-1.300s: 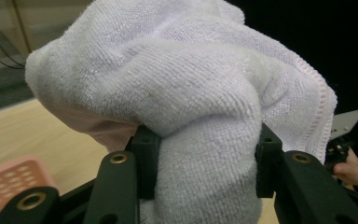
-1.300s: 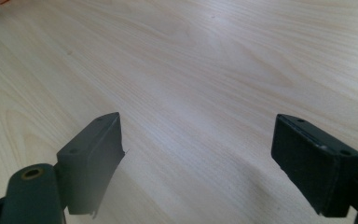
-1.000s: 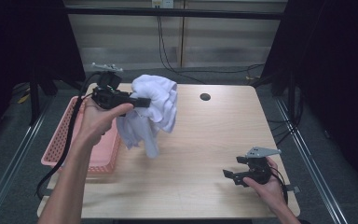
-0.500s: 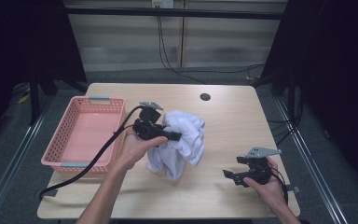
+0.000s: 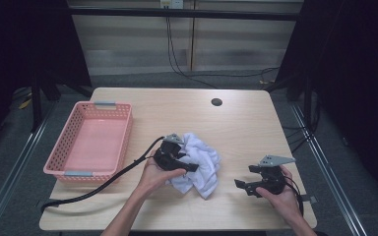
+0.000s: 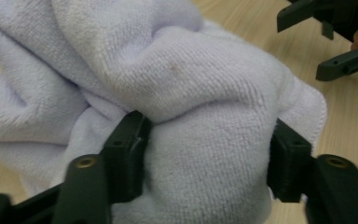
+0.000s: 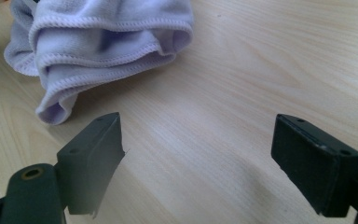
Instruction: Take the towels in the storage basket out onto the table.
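A crumpled white towel (image 5: 203, 164) lies on the wooden table (image 5: 256, 128), just in front of centre. My left gripper (image 5: 192, 164) rests low against its left side, pointing right. In the left gripper view a thick bunch of towel (image 6: 205, 93) fills the gap of the left gripper (image 6: 207, 140); its jaws have just been opening and stand wide, with the cloth still touching both pads. My right gripper (image 5: 246, 177) sits to the right of the towel, apart from it. It is open over bare wood (image 7: 196, 140), with the towel (image 7: 102, 28) ahead to its left.
A pink plastic basket (image 5: 69, 132) stands at the table's left side with nothing in it. The left gripper's black cable (image 5: 103, 182) trails across the front left of the table. A round hole (image 5: 216, 102) sits near the far edge.
My left hand came down and to the right from above the basket, bringing the hanging towel onto the table, where it now lies bunched. The right gripper has not moved.
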A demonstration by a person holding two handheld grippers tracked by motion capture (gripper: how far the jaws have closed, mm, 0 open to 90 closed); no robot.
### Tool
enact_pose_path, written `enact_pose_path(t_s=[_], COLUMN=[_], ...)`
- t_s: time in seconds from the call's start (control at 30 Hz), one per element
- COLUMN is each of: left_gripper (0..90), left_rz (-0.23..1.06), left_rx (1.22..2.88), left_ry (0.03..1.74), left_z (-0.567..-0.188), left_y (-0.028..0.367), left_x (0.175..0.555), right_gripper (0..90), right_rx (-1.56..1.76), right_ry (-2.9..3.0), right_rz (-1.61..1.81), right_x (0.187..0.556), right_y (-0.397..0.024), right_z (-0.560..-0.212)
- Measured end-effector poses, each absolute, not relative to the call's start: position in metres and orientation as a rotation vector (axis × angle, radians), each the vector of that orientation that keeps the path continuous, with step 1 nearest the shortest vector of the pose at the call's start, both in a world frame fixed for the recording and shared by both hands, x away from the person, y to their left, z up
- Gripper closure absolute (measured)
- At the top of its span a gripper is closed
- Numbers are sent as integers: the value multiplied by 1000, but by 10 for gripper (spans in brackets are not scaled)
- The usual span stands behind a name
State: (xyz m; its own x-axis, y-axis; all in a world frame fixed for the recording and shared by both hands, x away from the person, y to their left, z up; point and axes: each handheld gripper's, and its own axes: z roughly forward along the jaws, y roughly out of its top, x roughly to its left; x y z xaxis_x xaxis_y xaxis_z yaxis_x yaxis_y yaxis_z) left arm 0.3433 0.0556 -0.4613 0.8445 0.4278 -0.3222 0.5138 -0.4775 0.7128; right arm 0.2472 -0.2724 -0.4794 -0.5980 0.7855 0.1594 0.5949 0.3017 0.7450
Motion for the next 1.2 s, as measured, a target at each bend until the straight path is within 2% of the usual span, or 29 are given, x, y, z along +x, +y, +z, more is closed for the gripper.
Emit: enact_pose_path(t_s=[0.13,0.2,0.27,0.37,0.4,0.5,0.53,0.67,0.73,0.77,0.9,0.93,1.13,1.17,1.2], left_gripper=[253,147,179,156,158,201,274,445,479,553,590,577,464,470,523], left_rz=[-159,-132,-112,-111,-76,-89,-56,-38,-54,-64,-60,-62,-38,-18,-21], left_rx=[2135,2126,2085,2067,2065,2054,2062,2074,2080,2083,2082,2055,2100,2110,2113], left_ry=[677,694,705,722,746,734,750,770,762,768,768,794,840,831,795], left_z=[-454,-448,-438,-432,-429,-426,-427,-430,-433,-435,-441,-449,-478,-479,-480], left_y=[60,64,75,84,88,99,107,120,130,135,140,137,108,102,98], left_x=[346,346,345,344,341,332,323,308,294,286,273,276,296,297,298], right_gripper=[163,163,163,163,163,163,164,183,203,254,290,349,441,505,575], right_rx=[1259,1259,1260,1245,1234,1218,1193,1150,1129,1096,1057,1035,1012,1002,990], right_ry=[2335,2337,2332,2332,2339,2342,2354,2373,2381,2381,2393,2414,2459,2494,2503], right_rz=[1186,1187,1215,1222,1236,1249,1265,1270,1287,1311,1322,1330,1357,1309,1275], right_x=[246,245,244,244,243,242,242,243,246,252,263,272,293,295,294], right_y=[-271,-271,-270,-268,-263,-259,-252,-242,-234,-225,-211,-201,-179,-172,-170], right_z=[-479,-478,-476,-474,-471,-467,-462,-456,-451,-444,-439,-440,-450,-458,-461])
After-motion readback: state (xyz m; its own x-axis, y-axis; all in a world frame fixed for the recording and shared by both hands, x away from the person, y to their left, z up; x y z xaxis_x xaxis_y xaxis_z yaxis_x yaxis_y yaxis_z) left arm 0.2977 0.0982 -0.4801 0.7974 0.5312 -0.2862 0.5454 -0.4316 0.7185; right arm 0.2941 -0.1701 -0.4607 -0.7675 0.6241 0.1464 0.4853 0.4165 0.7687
